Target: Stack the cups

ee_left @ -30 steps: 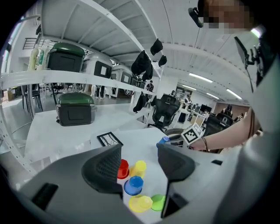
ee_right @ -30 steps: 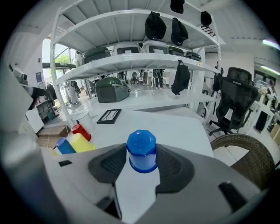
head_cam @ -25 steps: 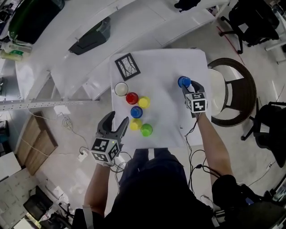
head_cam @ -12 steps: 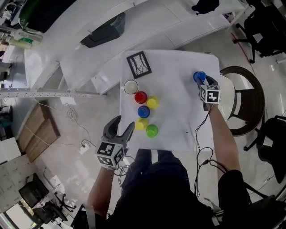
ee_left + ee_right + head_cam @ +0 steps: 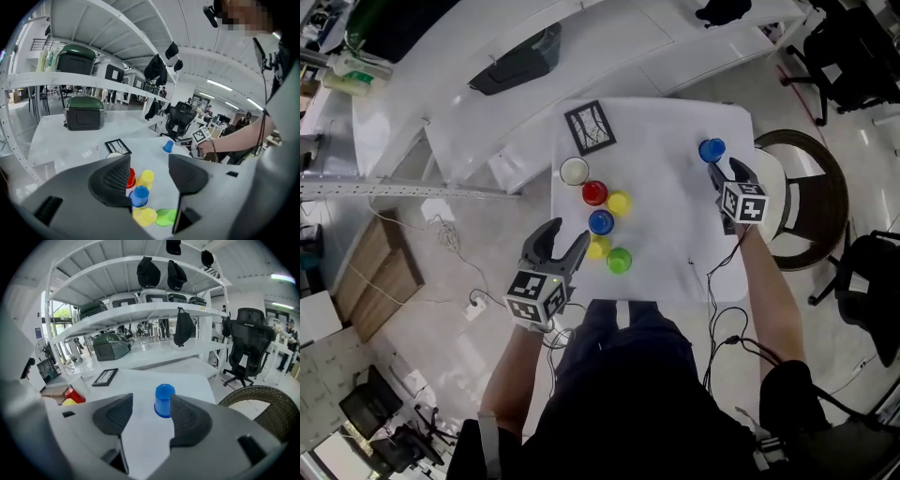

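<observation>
An upside-down blue cup (image 5: pixel 711 149) (image 5: pixel 164 400) stands alone near the white table's (image 5: pixel 661 159) far right corner. My right gripper (image 5: pixel 726 172) (image 5: pixel 147 416) sits just behind it; its jaws are opening, and the cup stands free beyond the tips, untouched. At the table's left are a white cup (image 5: pixel 574 171), a red cup (image 5: pixel 594 193), a yellow cup (image 5: pixel 620 202), a second blue cup (image 5: pixel 601 222) (image 5: pixel 139 195), another yellow cup (image 5: pixel 596 247) and a green cup (image 5: pixel 619 260). My left gripper (image 5: pixel 562 242) (image 5: pixel 150 180) hovers open and empty at the near left edge, beside this cluster.
A black-framed picture (image 5: pixel 590 127) lies at the table's far left. A round wicker chair (image 5: pixel 797 202) stands right of the table. White shelves with a dark green case (image 5: pixel 520 58) run behind it. Cables hang off the near edge by the person's legs.
The right gripper has let go of the lone blue cup and drawn back a little toward me. The left gripper has edged closer to the cluster of cups.
</observation>
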Demonstrator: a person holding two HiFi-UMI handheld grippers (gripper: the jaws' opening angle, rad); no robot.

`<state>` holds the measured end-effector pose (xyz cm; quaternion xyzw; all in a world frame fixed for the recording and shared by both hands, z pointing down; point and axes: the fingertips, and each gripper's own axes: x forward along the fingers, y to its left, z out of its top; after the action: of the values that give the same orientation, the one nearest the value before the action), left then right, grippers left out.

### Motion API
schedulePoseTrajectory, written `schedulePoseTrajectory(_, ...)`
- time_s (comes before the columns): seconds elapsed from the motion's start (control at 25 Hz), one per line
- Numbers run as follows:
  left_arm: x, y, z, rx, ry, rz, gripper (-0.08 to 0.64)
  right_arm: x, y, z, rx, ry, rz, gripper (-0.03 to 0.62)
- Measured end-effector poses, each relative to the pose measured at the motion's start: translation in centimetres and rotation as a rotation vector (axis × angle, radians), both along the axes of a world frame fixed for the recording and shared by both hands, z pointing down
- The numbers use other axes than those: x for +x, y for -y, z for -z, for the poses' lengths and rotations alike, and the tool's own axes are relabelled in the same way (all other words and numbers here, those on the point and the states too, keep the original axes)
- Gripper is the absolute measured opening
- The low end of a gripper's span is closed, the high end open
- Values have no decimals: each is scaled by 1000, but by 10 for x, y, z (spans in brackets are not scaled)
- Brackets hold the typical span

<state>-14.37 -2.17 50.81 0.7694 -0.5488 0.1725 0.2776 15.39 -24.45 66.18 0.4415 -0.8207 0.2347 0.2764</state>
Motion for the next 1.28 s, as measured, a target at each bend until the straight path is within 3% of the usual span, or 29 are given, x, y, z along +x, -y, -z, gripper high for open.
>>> schedulePoseTrajectory(0.32,6,3,12,52,-32,-74,250,-33,-75,56,56,123,-7,229)
schedulePoseTrajectory(0.56,-7,-8,18,71,-35,-75,245,-64,-127,96,116,173,-15,222)
schedulePoseTrajectory(0.76,-14,-12,17,66,-18,-89,236,-82,-174,101,128,128,34,213)
schedulePoseTrajectory(1.08,-22,-21,10,61,-23,-152,229,-121,-241,69,47,85,79,213)
schedulePoseTrajectory(1.28,-24,-25,5,52,-26,-206,225,-156,-284,40,-9,40,182,213)
